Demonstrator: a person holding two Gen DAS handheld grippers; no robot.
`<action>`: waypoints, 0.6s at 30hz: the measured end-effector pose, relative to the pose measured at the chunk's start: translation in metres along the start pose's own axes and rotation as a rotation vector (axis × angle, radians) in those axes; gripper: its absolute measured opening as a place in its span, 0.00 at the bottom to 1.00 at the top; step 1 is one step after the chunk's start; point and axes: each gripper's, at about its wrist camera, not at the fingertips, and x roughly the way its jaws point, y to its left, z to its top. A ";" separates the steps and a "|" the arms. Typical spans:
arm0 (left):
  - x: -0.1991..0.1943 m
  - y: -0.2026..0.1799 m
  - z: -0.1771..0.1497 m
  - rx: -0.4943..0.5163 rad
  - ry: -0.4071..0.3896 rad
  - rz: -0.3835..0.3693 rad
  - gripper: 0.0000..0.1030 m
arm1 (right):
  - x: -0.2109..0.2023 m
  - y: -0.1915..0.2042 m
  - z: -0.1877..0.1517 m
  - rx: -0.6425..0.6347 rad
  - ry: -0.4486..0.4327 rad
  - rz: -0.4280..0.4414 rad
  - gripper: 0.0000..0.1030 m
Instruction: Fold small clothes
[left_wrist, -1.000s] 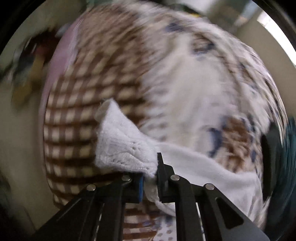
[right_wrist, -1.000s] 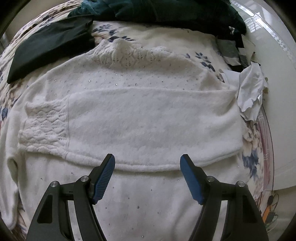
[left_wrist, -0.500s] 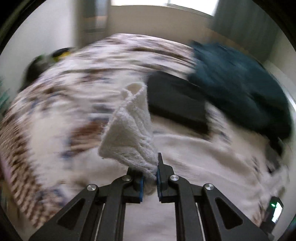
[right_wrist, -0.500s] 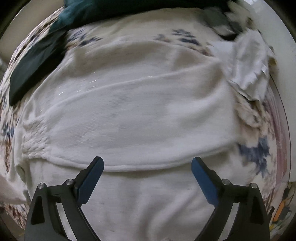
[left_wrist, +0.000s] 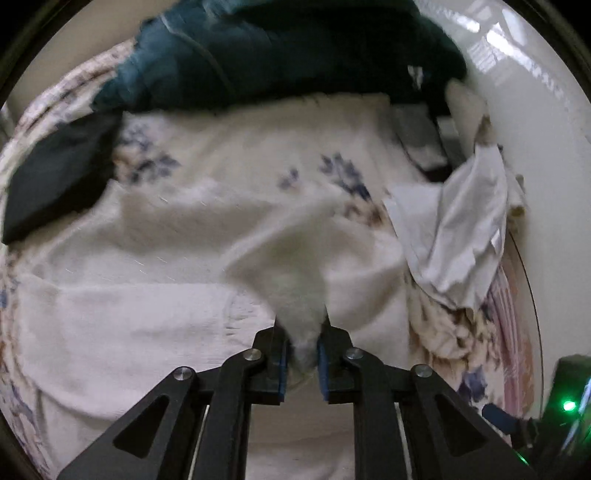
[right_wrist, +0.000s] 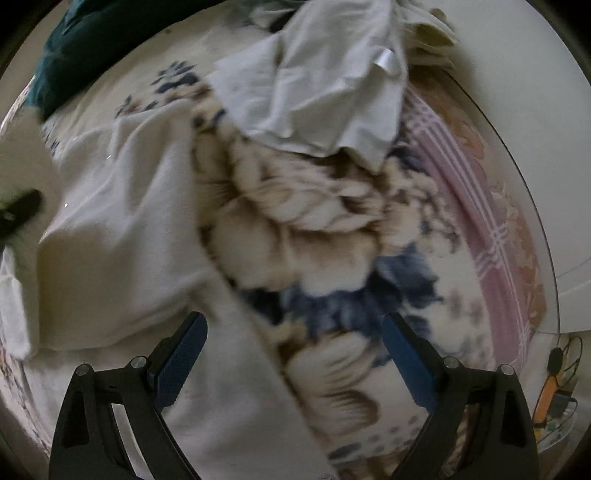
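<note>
A white knit sweater (left_wrist: 129, 317) lies spread on a floral bedspread (left_wrist: 221, 166). My left gripper (left_wrist: 302, 354) is shut on the sweater's sleeve cuff (left_wrist: 295, 288) and holds it above the sweater's right part. My right gripper (right_wrist: 291, 336) is wide open and empty, over the sweater's right edge (right_wrist: 122, 240) and the bare bedspread (right_wrist: 314, 258). Both views are blurred by motion.
A crumpled pale cloth (left_wrist: 461, 236) lies at the right, also in the right wrist view (right_wrist: 325, 85). A dark teal garment (left_wrist: 277, 51) lies at the back. A folded black garment (left_wrist: 55, 177) lies at the left. A pink striped sheet edge (right_wrist: 491, 206) runs along the wall.
My left gripper has carried the sleeve cuff from the left side across over the sweater toward the right. My right gripper has moved right, off the sweater's middle to its right edge, and opened wider.
</note>
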 end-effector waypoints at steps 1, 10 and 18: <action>0.005 0.000 -0.001 -0.011 0.027 -0.015 0.19 | 0.000 -0.006 0.003 0.008 0.003 0.017 0.94; -0.065 0.095 -0.019 -0.247 -0.082 0.054 0.90 | -0.034 -0.014 0.041 0.092 -0.014 0.304 0.92; -0.044 0.233 -0.051 -0.454 -0.005 0.362 0.90 | 0.007 0.072 0.071 -0.008 0.101 0.403 0.47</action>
